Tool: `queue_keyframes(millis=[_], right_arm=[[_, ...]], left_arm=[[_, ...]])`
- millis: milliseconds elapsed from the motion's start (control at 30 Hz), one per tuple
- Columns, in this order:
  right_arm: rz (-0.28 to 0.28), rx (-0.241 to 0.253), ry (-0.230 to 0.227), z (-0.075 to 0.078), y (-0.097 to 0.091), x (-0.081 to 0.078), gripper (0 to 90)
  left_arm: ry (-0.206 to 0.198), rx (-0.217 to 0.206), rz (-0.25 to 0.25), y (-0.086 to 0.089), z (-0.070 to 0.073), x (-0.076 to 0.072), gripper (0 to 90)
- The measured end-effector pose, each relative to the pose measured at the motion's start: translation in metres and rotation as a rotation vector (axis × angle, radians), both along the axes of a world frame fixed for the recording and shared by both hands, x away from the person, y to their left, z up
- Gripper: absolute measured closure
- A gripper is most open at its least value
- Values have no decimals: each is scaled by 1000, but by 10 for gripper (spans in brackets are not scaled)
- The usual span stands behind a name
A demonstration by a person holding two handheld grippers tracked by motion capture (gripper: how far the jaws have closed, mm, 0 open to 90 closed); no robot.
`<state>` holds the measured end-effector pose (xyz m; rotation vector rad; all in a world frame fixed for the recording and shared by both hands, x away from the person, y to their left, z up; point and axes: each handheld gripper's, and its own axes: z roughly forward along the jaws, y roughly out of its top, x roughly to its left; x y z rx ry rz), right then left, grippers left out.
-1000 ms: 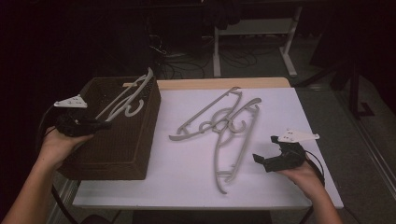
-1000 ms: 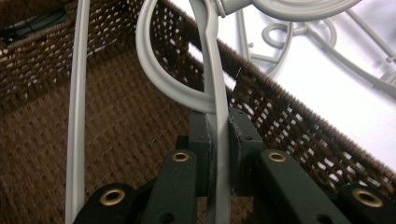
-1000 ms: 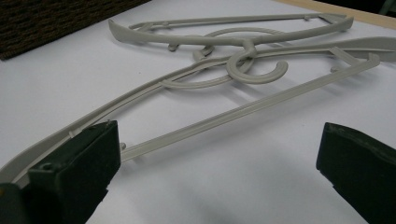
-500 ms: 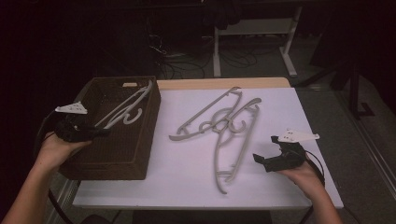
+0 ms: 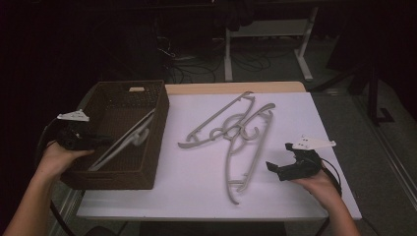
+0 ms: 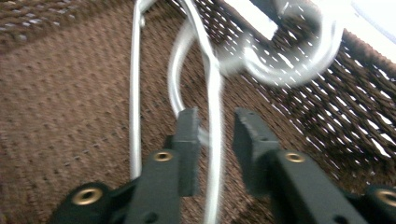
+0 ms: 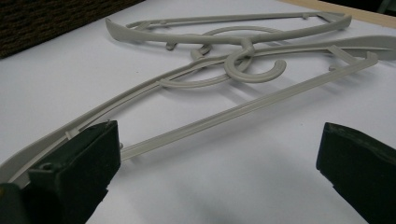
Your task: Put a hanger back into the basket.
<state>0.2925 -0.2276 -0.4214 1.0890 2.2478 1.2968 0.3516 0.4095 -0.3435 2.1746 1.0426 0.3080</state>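
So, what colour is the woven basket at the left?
Dark brown; the woven basket shows this best in the left gripper view.

Basket (image 5: 152,105) — rough brown wicker; hangers (image 5: 236,132) — smooth matt grey plastic, on a white tabletop (image 5: 196,191).

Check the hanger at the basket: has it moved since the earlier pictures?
Yes. The hanger has dropped from above the basket's rim to lie slanted inside the wicker basket. The left gripper's jaws have just been opening, with the hanger's bar between them.

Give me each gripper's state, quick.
Left gripper: jaws have just been opening, pads off the grey hanger between them, over the wicker basket.
Right gripper: wide open, empty.
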Motion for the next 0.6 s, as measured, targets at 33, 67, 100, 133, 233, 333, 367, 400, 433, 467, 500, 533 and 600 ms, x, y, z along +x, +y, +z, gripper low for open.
queue_keyframes(millis=[33,67,100,133,233,333,367,400,433,467,500,533,600], right_arm=[[-1,0,0,0,0,0,0],[-2,2,-1,0,0,0,0],[-1,2,0,0,0,0,0],[-1,3,1,1,0,0,0],[-7,11,1,1,0,0,0],[-14,13,3,2,-1,0,0],[-17,14,2,2,-1,0,0],[-19,13,4,2,-1,0,0],[-21,13,4,2,-1,0,0],[-22,13,4,2,-1,0,0],[-22,14,4,2,-1,0,0],[-22,14,4,3,-1,0,0],[-20,15,4,2,-1,-1,0]], left_arm=[[-7,-7,8,1,0,0,617],[-11,-12,9,1,1,0,593],[-18,-23,10,1,2,0,572],[-26,-33,12,1,3,1,543],[-42,-70,5,-3,7,2,465],[-61,-120,-3,-11,12,5,411],[-68,-129,-8,-14,14,6,392],[-73,-139,-11,-18,16,7,374],[-77,-145,-16,-23,17,7,362],[-78,-155,-23,-28,19,8,351],[-81,-163,-31,-33,21,8,341],[-86,-168,-39,-38,23,9,333],[-93,-172,-52,-49,27,9,330]])
